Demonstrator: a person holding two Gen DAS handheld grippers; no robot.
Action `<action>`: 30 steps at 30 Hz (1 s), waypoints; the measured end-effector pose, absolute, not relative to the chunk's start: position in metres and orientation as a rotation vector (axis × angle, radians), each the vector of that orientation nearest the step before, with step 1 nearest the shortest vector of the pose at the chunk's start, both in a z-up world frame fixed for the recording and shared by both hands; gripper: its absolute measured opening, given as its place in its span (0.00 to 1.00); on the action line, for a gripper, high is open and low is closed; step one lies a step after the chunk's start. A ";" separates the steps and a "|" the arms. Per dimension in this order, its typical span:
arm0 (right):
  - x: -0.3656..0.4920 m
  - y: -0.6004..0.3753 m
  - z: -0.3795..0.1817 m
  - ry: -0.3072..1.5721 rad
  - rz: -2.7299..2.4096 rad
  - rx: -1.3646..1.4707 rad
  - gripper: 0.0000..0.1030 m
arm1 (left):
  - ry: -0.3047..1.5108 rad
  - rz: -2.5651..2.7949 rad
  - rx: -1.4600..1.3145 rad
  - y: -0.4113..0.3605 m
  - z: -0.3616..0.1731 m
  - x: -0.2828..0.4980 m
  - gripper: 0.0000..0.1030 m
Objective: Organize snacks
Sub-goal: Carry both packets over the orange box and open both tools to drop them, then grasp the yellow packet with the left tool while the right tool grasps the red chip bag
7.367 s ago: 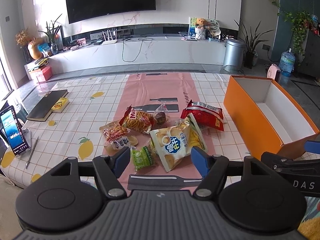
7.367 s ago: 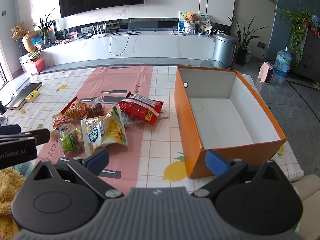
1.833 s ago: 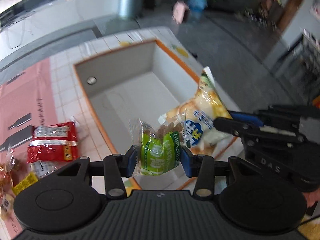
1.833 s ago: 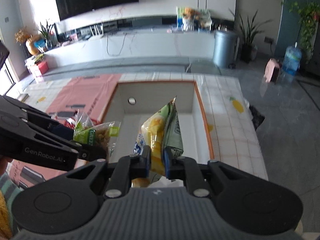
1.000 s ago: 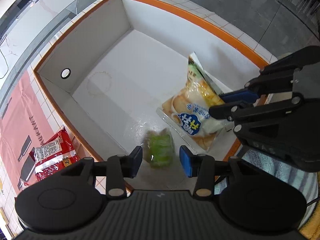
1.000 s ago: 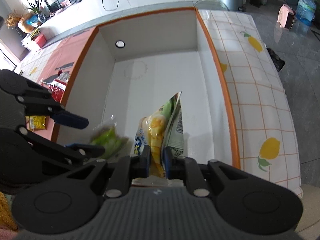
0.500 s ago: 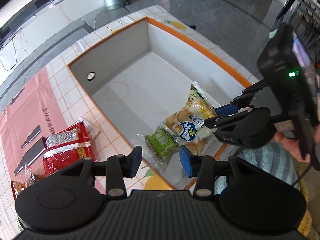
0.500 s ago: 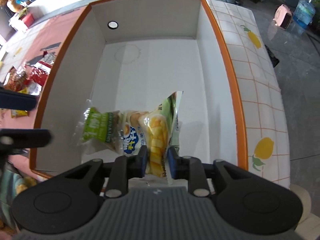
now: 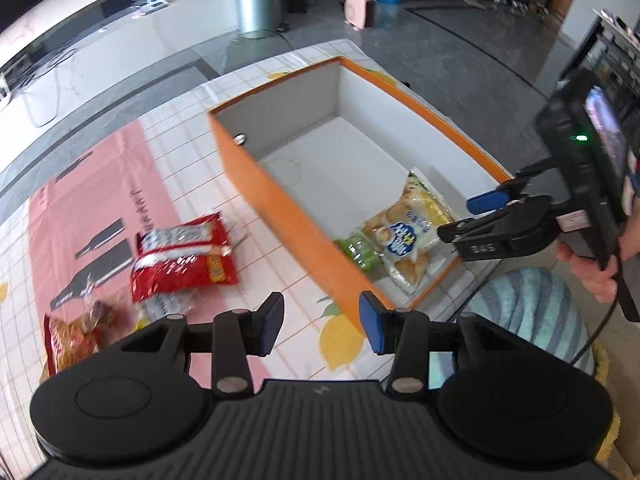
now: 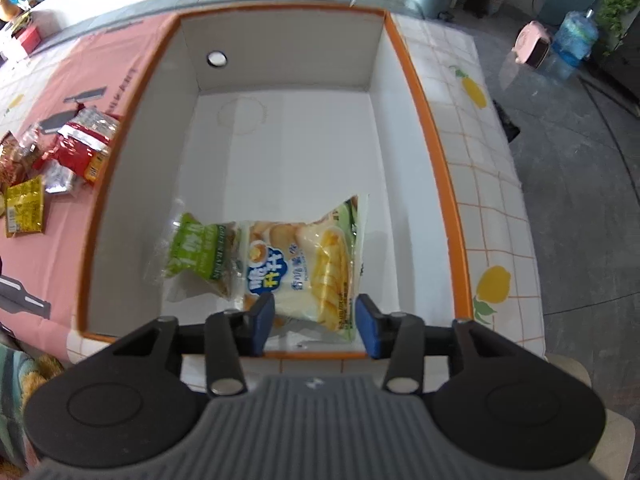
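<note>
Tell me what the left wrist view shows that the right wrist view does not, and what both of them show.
Only the left wrist view shows the right hand-held gripper from the side with its screen unit, a hand, and the left hand-held gripper, open with nothing between its pads.

Only the right wrist view shows the yellow packet on the pink runner.

Both show the orange box holding the green snack bag and the bread bag, and the red snack bag outside it.

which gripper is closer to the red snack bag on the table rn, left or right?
Left. The left gripper hangs over the table just near-side of the red snack bag, jaws empty. The right gripper is over the orange box, jaws opening above the yellow bag.
</note>
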State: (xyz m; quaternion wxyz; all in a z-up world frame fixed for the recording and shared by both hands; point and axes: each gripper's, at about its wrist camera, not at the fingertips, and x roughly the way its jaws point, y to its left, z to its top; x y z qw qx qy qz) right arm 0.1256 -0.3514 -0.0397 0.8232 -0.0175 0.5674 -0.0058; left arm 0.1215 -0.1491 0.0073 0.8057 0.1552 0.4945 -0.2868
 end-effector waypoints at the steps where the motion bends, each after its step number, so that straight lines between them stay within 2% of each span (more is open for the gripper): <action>1: 0.121 -0.348 -0.036 1.191 -0.014 -0.036 0.42 | 1.053 -0.606 0.317 -0.141 0.008 0.119 0.50; 2: 0.117 -0.343 -0.031 1.173 -0.015 -0.034 0.43 | 1.044 -0.598 0.307 -0.134 0.009 0.117 0.50; 4: 0.108 -0.334 -0.021 1.137 -0.016 -0.036 0.54 | 1.015 -0.576 0.297 -0.120 0.011 0.113 0.50; 6: 0.100 -0.321 -0.012 1.090 -0.009 -0.044 0.58 | 0.984 -0.544 0.296 -0.106 0.014 0.109 0.50; 16: 0.061 -0.252 0.025 0.884 0.085 -0.023 0.58 | 0.815 -0.345 0.221 -0.028 0.035 0.084 0.50; 21: 0.036 -0.212 0.015 0.764 0.132 0.015 0.58 | 0.789 -0.257 0.167 0.011 0.022 0.062 0.50; 27: 0.031 -0.170 0.000 0.734 0.210 0.025 0.58 | 0.819 -0.239 0.112 0.045 0.007 0.054 0.51; 30: 0.039 -0.155 0.000 0.703 0.258 -0.008 0.58 | 0.820 -0.296 0.113 0.054 0.004 0.060 0.63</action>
